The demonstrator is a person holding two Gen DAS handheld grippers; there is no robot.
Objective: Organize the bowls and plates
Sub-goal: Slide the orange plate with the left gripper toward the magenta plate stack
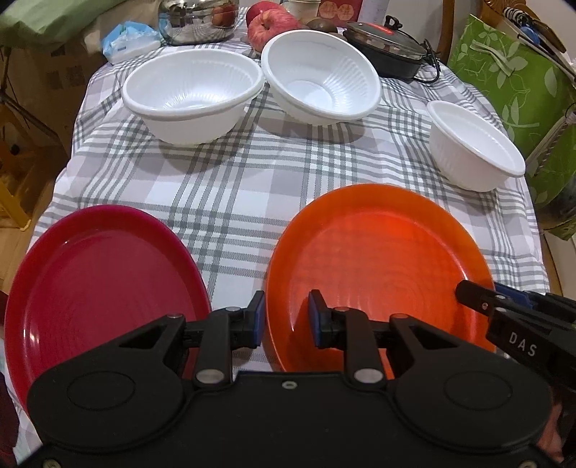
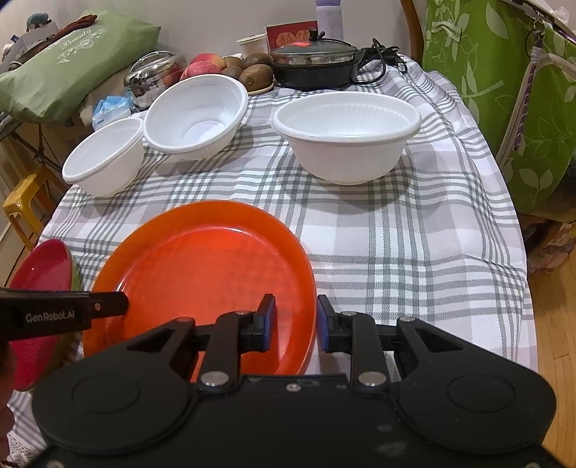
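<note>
Hovering both grippers over the near edge of the table right now, and honestly nothing is picked up yet. Our left gripper [image 1: 287, 320] sits with its jaws a little apart straddling the left rim of the orange plate [image 1: 378, 266], and our right gripper [image 2: 296, 322] does the same at that plate's right rim. Neither pair of pads looks like it's pressing on the rim, so we'd call both slightly open and empty. Coming at one plate from both sides makes sense to us if the plan is a two-handed lift: it's wide and flat, and one pinch on the rim would probably let it droop.

The red plate [image 1: 104, 284] lies just beside the orange one on the left, with a strip of checked tablecloth [image 1: 230, 201] showing between them. Our guess is orange goes onto red, or the other way round.

Further back are three white bowls. The left bowl [image 1: 192, 95] stands upright; the middle bowl [image 1: 320, 77] is tipped toward us, leaning at the left one's rim. The small bowl [image 1: 475, 144] is off to the right by itself near the table edge. All three are loose, so the nesting is still to do.

Stuff at the far end, the black pan [image 1: 388, 46] and the apples [image 1: 268, 21], is just clutter we'd steer around.
</note>
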